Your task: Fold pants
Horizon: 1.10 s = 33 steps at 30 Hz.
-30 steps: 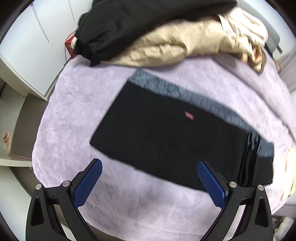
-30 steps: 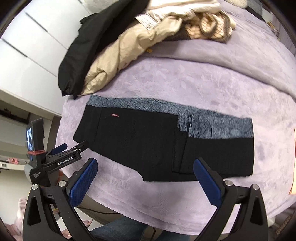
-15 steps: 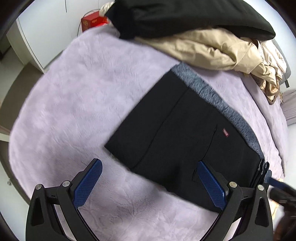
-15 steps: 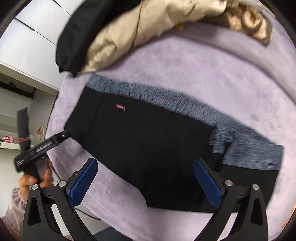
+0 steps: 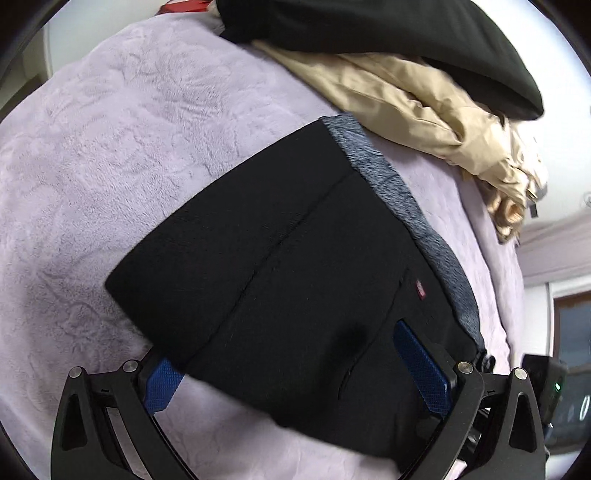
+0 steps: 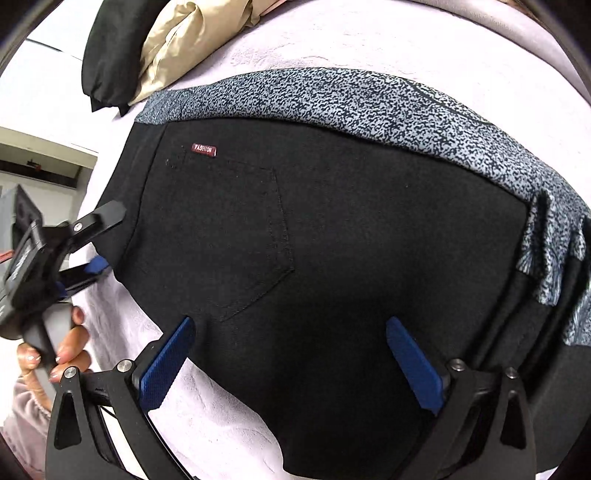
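Observation:
Folded black pants [image 5: 280, 280] with a grey speckled waistband [image 5: 406, 206] and a small red label [image 6: 203, 149] lie flat on the lilac blanket [image 5: 110, 166]. My left gripper [image 5: 291, 362] is open, low over the pants' near edge; its left pad sits under the cloth corner, its right pad on top. My right gripper [image 6: 291, 362] is open, both blue pads over the black cloth [image 6: 332, 240] near the back pocket. The left gripper also shows in the right wrist view [image 6: 88, 236], at the pants' left edge.
A heap of clothes, a black garment [image 5: 388, 33] on a beige jacket [image 5: 424, 110], lies at the far side of the bed. The blanket's near edge [image 6: 207, 424] runs just below the right gripper. White cabinets [image 6: 44, 85] stand to the left.
Both grippers have come down and forward, close over the pants. The left one has swung to the pants' left end, its left pad now slipped under the corner.

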Available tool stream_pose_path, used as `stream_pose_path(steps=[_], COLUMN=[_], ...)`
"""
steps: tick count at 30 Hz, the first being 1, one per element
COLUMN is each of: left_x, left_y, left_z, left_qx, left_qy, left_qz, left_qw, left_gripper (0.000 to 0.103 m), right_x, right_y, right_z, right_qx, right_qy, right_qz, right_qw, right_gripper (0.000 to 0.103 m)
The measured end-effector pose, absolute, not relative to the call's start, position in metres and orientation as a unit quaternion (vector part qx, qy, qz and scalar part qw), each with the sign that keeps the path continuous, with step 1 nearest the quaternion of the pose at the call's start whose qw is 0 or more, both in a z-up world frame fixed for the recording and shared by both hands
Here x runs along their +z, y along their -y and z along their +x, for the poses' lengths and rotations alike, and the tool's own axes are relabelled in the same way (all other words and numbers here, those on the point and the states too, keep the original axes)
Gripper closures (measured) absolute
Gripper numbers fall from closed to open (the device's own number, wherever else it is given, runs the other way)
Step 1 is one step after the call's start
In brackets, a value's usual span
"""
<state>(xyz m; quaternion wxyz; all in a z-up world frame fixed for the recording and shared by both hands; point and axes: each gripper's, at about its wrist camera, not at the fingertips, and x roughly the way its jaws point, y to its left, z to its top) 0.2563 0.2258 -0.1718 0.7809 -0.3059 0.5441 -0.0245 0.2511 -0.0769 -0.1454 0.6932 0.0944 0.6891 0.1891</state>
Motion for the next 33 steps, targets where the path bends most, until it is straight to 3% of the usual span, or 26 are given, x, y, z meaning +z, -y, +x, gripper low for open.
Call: stream_pose_path(steps=[3,7,8,10,11,12,14,18,19,22,27,33], left_x=[-0.165,-0.141,-0.135,-0.125,-0.124,-0.126,-0.142,-0.159,-0.155,-0.132,-0.126,-0.123], left_y=[-0.217,-0.209,-0.205,-0.198,-0.195,-0.195,-0.202,-0.205,-0.198,-0.168,-0.112,-0.115], left_z=[0.257,0.246,0.244,0.24,0.239,0.238,0.243,0.247,0.246,0.239,0.218,0.213], left_qx=[0.012,0.04,0.037,0.03,0.028,0.03,0.025,0.042,0.047,0.062,0.058,0.056], left_qy=[-0.548,-0.528,-0.522,-0.512,-0.51,-0.512,-0.531,-0.537,-0.532,-0.496,-0.434,-0.42], left_qz=[-0.273,-0.202,-0.182,-0.152,-0.145,-0.143,-0.186,-0.211,-0.187,-0.06,0.131,0.148], left_qw=[0.791,0.824,0.833,0.845,0.847,0.846,0.827,0.815,0.824,0.864,0.889,0.893], left_gripper=[0.009,0.052,0.058,0.058,0.057,0.055,0.032,0.029,0.033,0.061,0.061,0.061], right_x=[-0.136,-0.088,-0.071,-0.041,-0.026,-0.008,0.02,0.057,0.06,0.05,0.009,-0.05], right_y=[0.081,0.101,0.109,0.123,0.129,0.133,0.133,0.122,0.108,0.071,-0.016,-0.114], right_z=[0.252,0.249,0.248,0.246,0.245,0.244,0.244,0.268,0.283,0.315,0.353,0.363], right_qx=[0.187,0.204,0.213,0.238,0.251,0.267,0.288,0.299,0.292,0.276,0.296,0.331], right_qy=[-0.689,-0.657,-0.645,-0.625,-0.615,-0.602,-0.581,-0.555,-0.56,-0.613,-0.694,-0.751], right_qz=[0.1,0.151,0.182,0.242,0.268,0.29,0.31,0.303,0.279,0.196,0.058,-0.072], right_qw=[0.693,0.71,0.711,0.703,0.698,0.694,0.695,0.715,0.723,0.714,0.654,0.567], right_gripper=[0.0,0.002,0.003,0.016,0.017,0.017,0.017,0.016,0.016,0.016,0.016,0.016])
